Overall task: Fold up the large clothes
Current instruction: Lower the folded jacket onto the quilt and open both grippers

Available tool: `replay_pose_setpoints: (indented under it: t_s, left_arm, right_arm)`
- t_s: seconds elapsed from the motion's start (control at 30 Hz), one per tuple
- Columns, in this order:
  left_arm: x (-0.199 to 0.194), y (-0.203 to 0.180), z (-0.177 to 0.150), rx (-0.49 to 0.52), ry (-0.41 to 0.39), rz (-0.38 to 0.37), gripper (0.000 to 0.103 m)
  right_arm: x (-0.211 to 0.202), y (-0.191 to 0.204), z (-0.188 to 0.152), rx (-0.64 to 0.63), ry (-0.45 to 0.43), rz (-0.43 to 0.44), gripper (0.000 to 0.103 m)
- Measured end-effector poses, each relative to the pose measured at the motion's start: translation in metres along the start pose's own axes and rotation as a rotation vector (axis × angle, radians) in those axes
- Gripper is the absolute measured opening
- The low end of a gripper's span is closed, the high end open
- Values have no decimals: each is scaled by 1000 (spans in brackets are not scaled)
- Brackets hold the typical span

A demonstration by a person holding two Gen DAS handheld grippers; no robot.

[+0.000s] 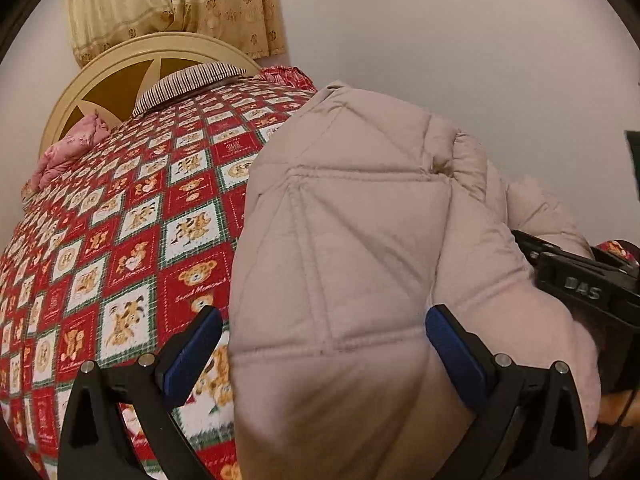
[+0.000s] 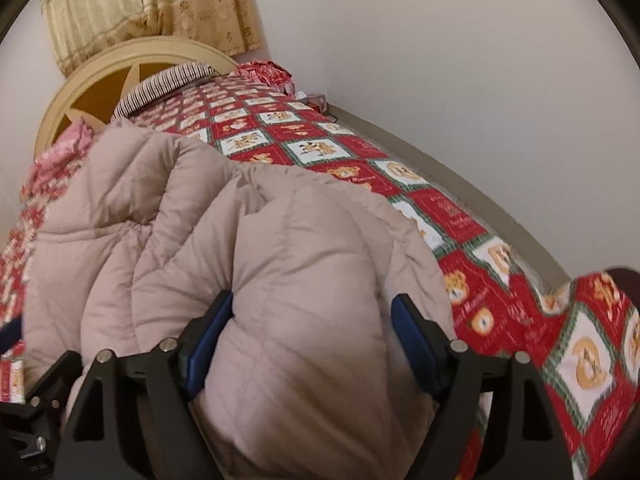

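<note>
A beige quilted puffer jacket [image 1: 360, 220] lies bunched on a bed with a red teddy-bear bedspread [image 1: 120, 240]. My left gripper [image 1: 322, 320] stands open and wide at the jacket's left edge. Its left finger [image 1: 208, 328] is over the bedspread, clear of the cloth, and its right finger lies against the jacket's top. The right gripper's black body [image 1: 580, 288] shows at the jacket's right side. In the right wrist view the jacket [image 2: 200, 220] bulges up between the wide jaws of my right gripper [image 2: 312, 304] and fills the gap. The jacket rests on the bedspread [image 2: 520, 300].
A cream round headboard [image 1: 120, 80] stands at the far end with a striped pillow [image 1: 188, 84] and a pink cloth [image 1: 68, 152]. Yellow curtains [image 1: 160, 0] hang above. A pale wall [image 2: 440, 80] runs along the bed's right side.
</note>
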State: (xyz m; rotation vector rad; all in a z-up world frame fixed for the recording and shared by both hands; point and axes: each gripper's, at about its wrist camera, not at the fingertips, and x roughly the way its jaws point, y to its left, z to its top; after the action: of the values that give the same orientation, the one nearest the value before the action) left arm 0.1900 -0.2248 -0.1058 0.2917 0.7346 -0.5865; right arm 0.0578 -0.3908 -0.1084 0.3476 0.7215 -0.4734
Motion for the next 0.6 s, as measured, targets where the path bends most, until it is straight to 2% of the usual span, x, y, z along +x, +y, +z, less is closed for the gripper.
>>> replay_pose_setpoints:
  t_s: [0.1, 0.2, 0.3, 0.4, 0.6]
  left_arm:
    - [-11, -2, -2, 19, -22, 19, 102]
    - [-22, -4, -6, 35, -37, 35, 102]
    - [-33, -3, -12, 38, -44, 39, 102]
    - [-39, -1, -16, 29, -44, 38, 102]
    - [-59, 1, -29, 14, -39, 38, 102]
  right_arm:
    - [-25, -10, -11, 74, -8, 65, 82]
    - [-59, -16, -30, 114, -56, 111, 82]
    - [-87, -14, -43, 92, -97, 111, 84]
    - [-111, -11, -58, 47, -125, 97, 92]
    - [-137, -14, -80, -8, -131, 82, 92]
